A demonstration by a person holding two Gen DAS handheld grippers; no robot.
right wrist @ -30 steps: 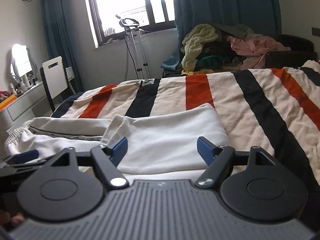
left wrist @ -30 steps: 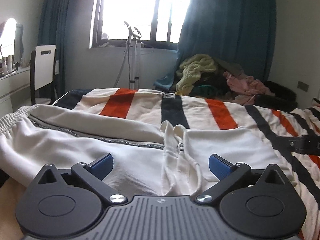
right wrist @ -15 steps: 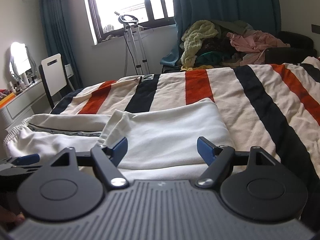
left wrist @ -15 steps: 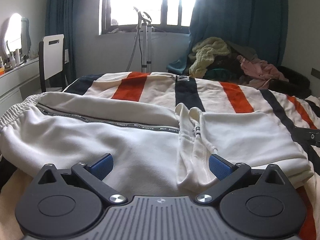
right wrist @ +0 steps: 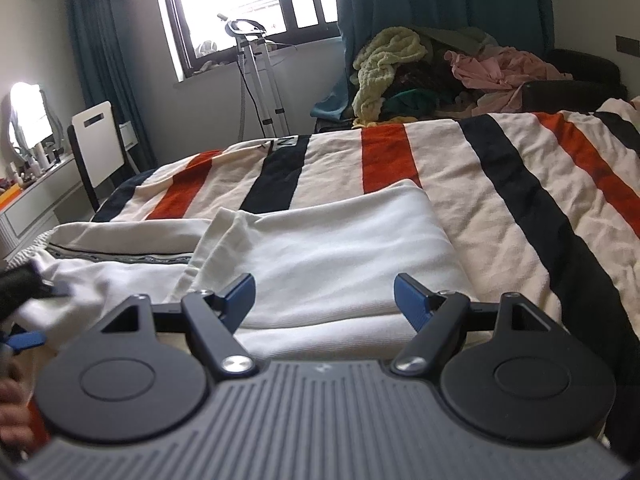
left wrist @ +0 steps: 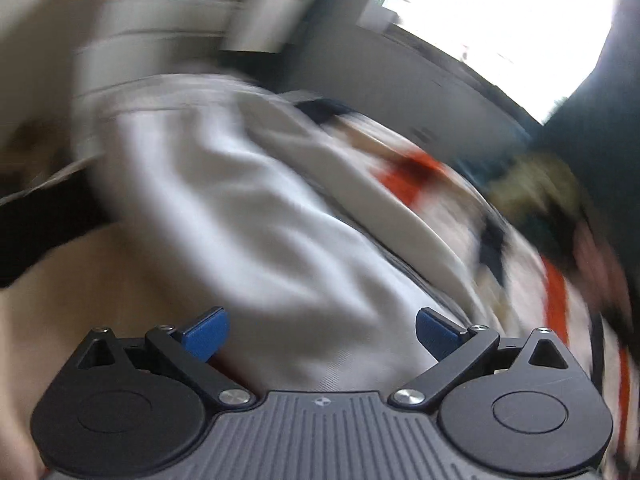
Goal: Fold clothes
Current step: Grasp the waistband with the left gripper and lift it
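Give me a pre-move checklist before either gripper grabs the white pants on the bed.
1. Left gripper open, nothing held: ok.
2. Right gripper open, nothing held: ok.
3. Left wrist view sharp enough to aim: not ok, heavy motion blur and tilt.
4. White pants lying on the striped blanket, folded end in front of the right gripper: ok.
5. Right gripper touching the cloth: cannot tell, fingers sit low at the near edge.
6. Left gripper clear of the right one's path: ok, it shows only at the far left edge of the right wrist view.
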